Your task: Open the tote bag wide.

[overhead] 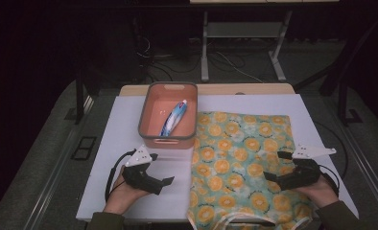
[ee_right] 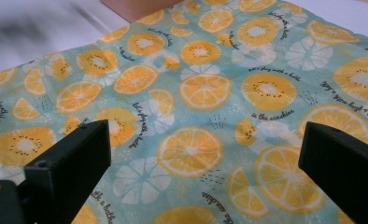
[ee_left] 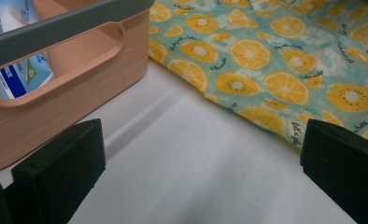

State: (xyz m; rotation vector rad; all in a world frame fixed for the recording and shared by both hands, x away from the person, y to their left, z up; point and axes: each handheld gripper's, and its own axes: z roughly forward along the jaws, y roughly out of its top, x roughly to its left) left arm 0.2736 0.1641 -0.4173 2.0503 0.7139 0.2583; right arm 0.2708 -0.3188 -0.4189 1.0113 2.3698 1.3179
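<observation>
A teal cloth printed with orange slices (overhead: 240,158) lies flat on the right half of the white table cover (overhead: 129,124); it also shows in the left gripper view (ee_left: 285,60) and the right gripper view (ee_right: 210,93). A peach bin with a grey rim (overhead: 151,98) stands at the back centre and holds a blue-and-white tube (overhead: 173,117), seen through the bin's handle slot (ee_left: 14,79). My left gripper (overhead: 159,168) rests open on the bare cover in front of the bin. My right gripper (overhead: 276,165) hovers open over the cloth's right part. Nothing sits between either pair of jaws.
The cloth's near edge hangs over the table's front edge (overhead: 235,221). A cable (overhead: 111,175) loops from the left gripper. Metal table legs (overhead: 205,48) and floor cables stand beyond the table in the dark. Bare cover lies left of the bin.
</observation>
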